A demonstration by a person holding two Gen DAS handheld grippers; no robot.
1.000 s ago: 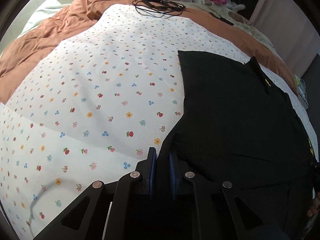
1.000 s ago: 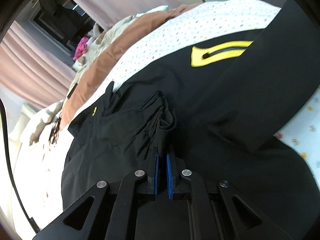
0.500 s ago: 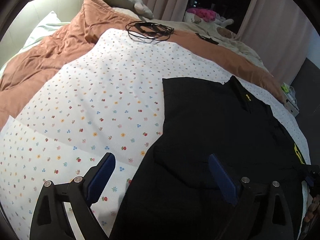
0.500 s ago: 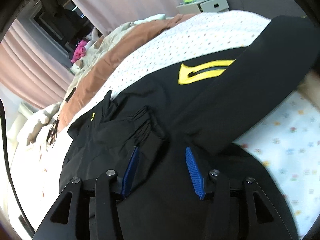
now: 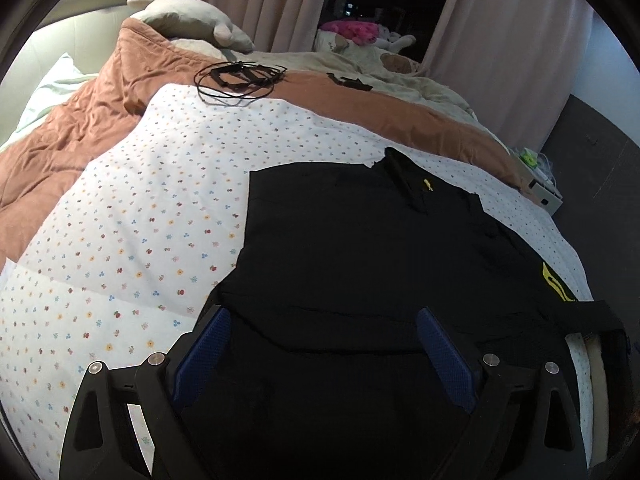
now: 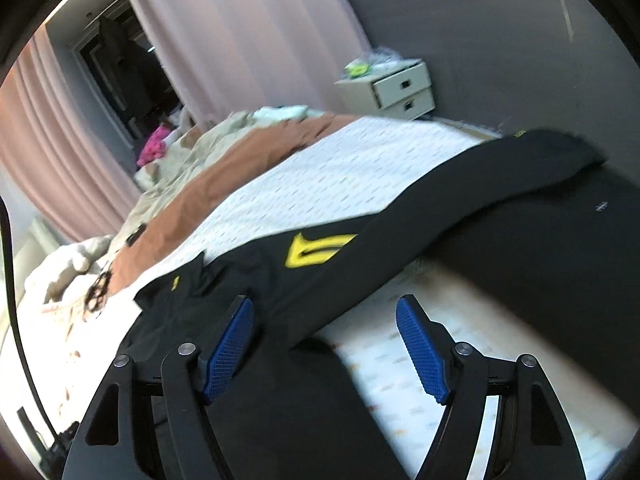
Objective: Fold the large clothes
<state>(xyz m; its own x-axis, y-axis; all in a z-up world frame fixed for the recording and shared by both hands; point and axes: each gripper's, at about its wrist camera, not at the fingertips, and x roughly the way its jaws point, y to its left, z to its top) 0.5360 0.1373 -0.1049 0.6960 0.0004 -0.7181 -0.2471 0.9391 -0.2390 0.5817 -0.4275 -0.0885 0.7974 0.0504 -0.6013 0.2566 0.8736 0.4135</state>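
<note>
A large black garment (image 5: 360, 248) with a collar and a yellow emblem (image 5: 554, 286) lies flat on the flowered white sheet (image 5: 132, 216). My left gripper (image 5: 324, 344) is open and empty, raised above the garment's near edge. In the right wrist view the garment (image 6: 320, 280) shows its yellow emblem (image 6: 316, 248), and a long black sleeve (image 6: 480, 184) stretches to the bed's right edge. My right gripper (image 6: 324, 336) is open and empty above the garment's near part and the sheet (image 6: 328, 176). The right wrist view is blurred.
A brown duvet (image 5: 80, 120) lies around the sheet's far side. A coil of black cable (image 5: 240, 78) and pillows (image 5: 188, 24) lie at the back. A white bedside drawer unit (image 6: 394, 88) stands by the grey wall. Pink curtains (image 6: 240, 36) hang behind.
Both grippers were shut on folds of the black garment one second ago. They opened, let go and drew back and upward. The garment now lies flat.
</note>
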